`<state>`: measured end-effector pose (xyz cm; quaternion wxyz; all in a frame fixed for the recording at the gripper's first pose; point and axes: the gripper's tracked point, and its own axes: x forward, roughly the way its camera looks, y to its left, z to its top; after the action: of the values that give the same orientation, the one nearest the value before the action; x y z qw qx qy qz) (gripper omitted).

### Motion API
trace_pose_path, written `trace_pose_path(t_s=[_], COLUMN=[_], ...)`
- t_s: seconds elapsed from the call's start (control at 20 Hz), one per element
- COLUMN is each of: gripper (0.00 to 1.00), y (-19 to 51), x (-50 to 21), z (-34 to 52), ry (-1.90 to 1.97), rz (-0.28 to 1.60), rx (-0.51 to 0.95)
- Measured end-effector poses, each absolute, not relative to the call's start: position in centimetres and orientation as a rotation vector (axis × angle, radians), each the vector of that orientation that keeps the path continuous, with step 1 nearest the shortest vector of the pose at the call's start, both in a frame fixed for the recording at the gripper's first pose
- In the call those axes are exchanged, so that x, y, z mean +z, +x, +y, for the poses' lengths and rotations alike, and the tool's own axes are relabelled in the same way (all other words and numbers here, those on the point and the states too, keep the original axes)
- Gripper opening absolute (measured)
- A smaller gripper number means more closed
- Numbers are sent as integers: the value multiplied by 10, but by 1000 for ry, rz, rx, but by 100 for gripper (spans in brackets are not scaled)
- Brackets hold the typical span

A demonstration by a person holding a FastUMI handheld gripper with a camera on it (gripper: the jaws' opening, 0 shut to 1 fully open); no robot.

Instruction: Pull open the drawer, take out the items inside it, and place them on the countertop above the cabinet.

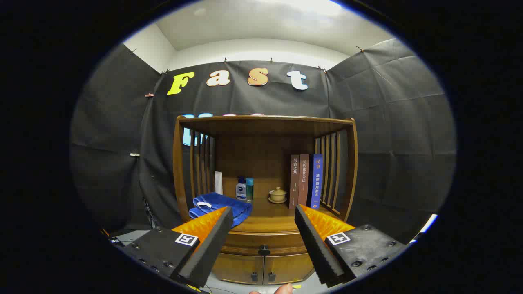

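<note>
Now: tool spread wide, empty, w/ closed drawer and its knob between the fingers. Blue towel on surface partly hidden by a finger; cabinet doors cut off below.

Three books stand upright at centre right, spines outward, touching one another. A small lidded ceramic pot sits on a saucer at centre. Just left of it stand two small bottles side by side. A folded blue towel lies at lower left of centre.
</note>
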<state>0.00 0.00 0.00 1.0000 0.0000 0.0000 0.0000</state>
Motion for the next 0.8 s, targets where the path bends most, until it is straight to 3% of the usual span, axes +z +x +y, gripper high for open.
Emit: trace_pose_path(t_s=[0.8], gripper=[98], y=[1], x=[-6], z=[-1], ry=[-9], rz=[11], rx=[2])
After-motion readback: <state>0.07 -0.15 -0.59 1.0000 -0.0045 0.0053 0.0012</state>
